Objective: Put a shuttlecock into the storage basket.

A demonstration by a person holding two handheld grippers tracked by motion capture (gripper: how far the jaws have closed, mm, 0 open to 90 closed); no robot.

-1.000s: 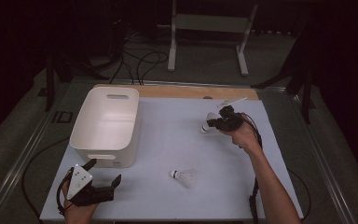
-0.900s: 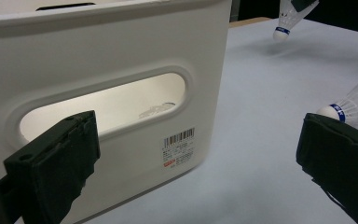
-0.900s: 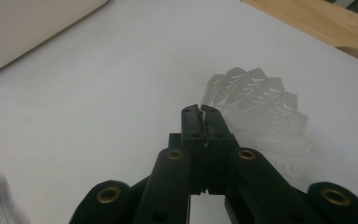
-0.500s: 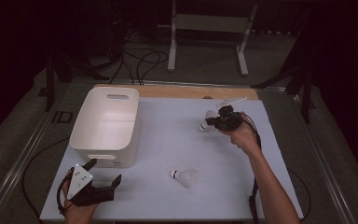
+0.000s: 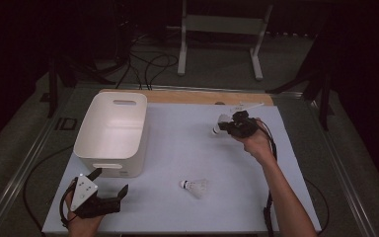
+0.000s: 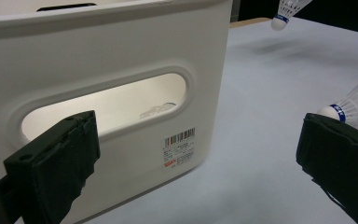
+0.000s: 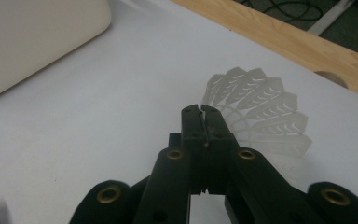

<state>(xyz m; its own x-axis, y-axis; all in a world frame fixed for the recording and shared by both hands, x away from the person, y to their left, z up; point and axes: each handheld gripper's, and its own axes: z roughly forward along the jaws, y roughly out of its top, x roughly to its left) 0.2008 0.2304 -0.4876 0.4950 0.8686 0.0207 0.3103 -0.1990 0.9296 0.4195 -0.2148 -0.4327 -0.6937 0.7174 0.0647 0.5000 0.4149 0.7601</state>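
White shuttlecock is clamped in the right gripper, not yet binned; another shuttlecock lies beyond the open left gripper.

free: table middle | obstacles: white bin at left; loose shuttlecock near front

It looked like a lab or recording studio: a white-topped table with a bare wooden edge stood amid dark surroundings, with loose cables on the grey floor and a metal stand behind.
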